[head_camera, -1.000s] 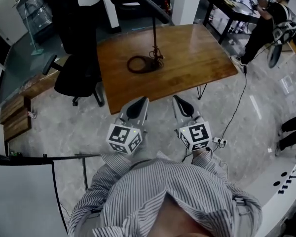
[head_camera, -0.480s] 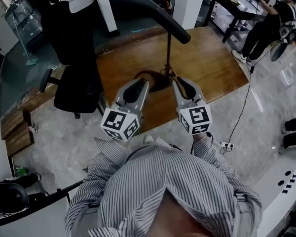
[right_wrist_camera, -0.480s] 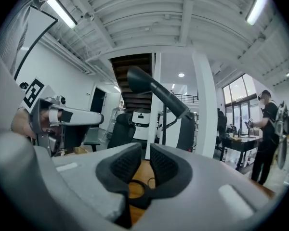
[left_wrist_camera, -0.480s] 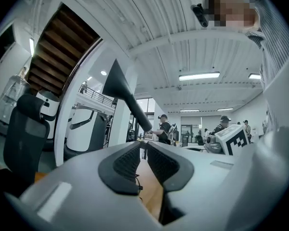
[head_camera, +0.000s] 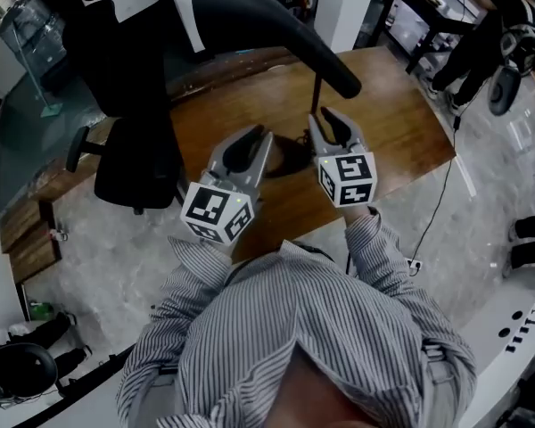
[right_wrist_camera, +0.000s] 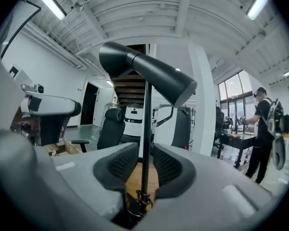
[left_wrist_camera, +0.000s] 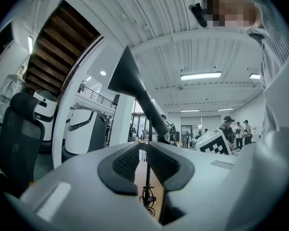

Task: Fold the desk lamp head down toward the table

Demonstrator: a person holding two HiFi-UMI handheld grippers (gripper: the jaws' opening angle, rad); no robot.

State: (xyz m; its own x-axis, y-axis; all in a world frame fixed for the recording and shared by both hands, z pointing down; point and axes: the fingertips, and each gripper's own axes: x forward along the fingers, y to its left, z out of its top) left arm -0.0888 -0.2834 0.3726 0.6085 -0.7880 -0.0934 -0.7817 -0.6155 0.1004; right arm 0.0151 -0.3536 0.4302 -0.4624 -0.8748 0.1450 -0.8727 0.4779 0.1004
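The black desk lamp stands on the wooden table [head_camera: 392, 123]. Its long head [head_camera: 276, 34] is raised and slants over its thin pole [head_camera: 316, 105] and round base [head_camera: 290, 154]. My left gripper [head_camera: 252, 136] hovers left of the base; its jaws are opening, a narrow gap with nothing between them [left_wrist_camera: 143, 150], the pole [left_wrist_camera: 148, 177] far beyond. My right gripper [head_camera: 324, 119] points at the pole from close by. In the right gripper view the pole [right_wrist_camera: 146, 129] lines up with the gap [right_wrist_camera: 145, 150] under the head [right_wrist_camera: 144, 73]; the pads do not press on it.
A black office chair [head_camera: 138, 163] stands at the table's left side. A glass-topped table [head_camera: 36, 123] is further left. A person [head_camera: 481, 34] stands by a dark desk [head_camera: 410, 25] at the back right. A cable [head_camera: 441, 185] runs over the floor right of the table.
Both grippers have moved forward from the table's near edge to over the table, close to the lamp. The lamp has not moved.
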